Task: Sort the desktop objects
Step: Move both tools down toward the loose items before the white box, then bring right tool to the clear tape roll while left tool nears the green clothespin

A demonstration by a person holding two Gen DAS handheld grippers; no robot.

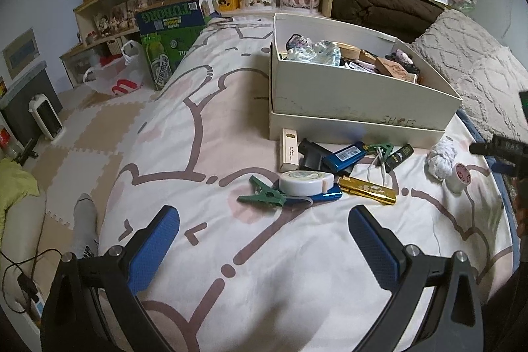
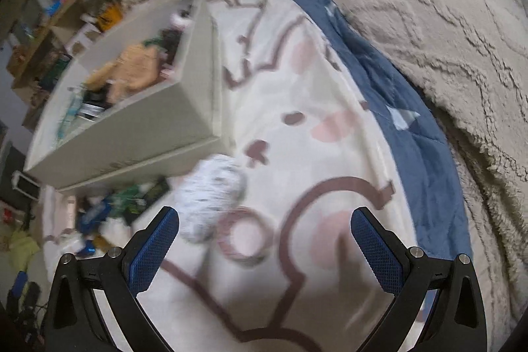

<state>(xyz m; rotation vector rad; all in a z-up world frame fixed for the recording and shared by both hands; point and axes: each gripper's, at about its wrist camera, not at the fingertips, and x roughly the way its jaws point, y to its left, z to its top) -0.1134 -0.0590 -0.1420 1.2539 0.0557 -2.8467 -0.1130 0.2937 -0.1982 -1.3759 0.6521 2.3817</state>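
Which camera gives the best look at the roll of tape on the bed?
The left wrist view: the roll of tape is sharp there, lying beside the white crumpled wad. The right wrist view shows the roll closer, ahead of the open right gripper, but motion-blurred.

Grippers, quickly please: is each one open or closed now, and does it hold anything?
Left gripper: open, holding nothing, above the bedsheet.
Right gripper: open, holding nothing.
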